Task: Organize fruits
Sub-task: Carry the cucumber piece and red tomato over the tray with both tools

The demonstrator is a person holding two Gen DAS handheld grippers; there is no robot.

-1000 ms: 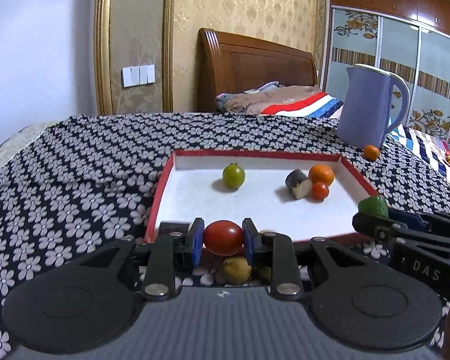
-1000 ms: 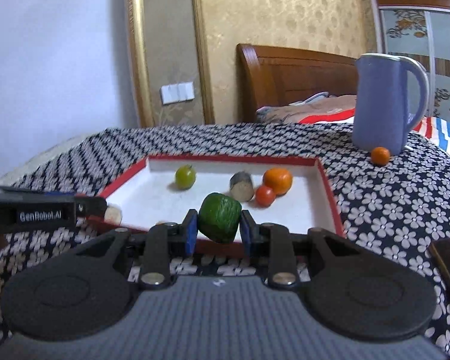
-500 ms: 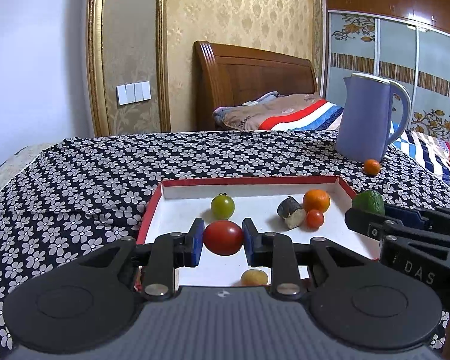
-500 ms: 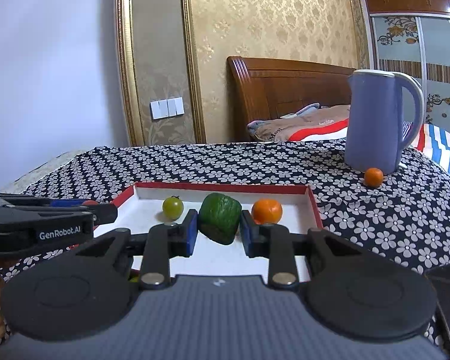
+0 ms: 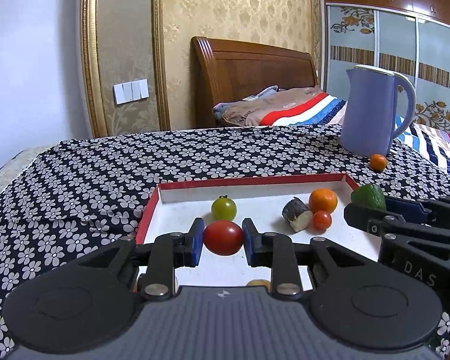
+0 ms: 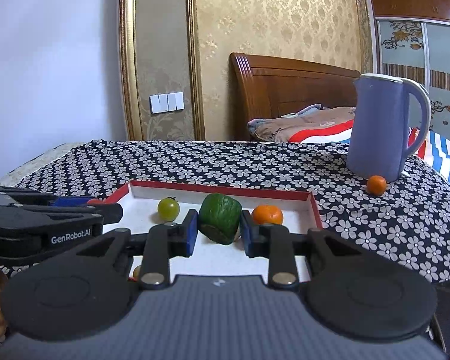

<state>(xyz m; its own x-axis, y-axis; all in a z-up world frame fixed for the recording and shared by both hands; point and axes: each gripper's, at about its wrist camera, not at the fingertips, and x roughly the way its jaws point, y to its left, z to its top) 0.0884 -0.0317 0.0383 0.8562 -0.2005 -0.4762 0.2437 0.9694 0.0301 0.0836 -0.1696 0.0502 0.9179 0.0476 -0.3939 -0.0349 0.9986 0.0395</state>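
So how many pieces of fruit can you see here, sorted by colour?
Red: 2, the red tomato in the left gripper and a small red one in the tray.
Green: 2, a green tomato and the green chunk in the right gripper.
Orange: 2, one in the tray, one by the jug.
Dark-skinned: 1 cut piece.
Yellowish: 1, mostly hidden.
Total: 8
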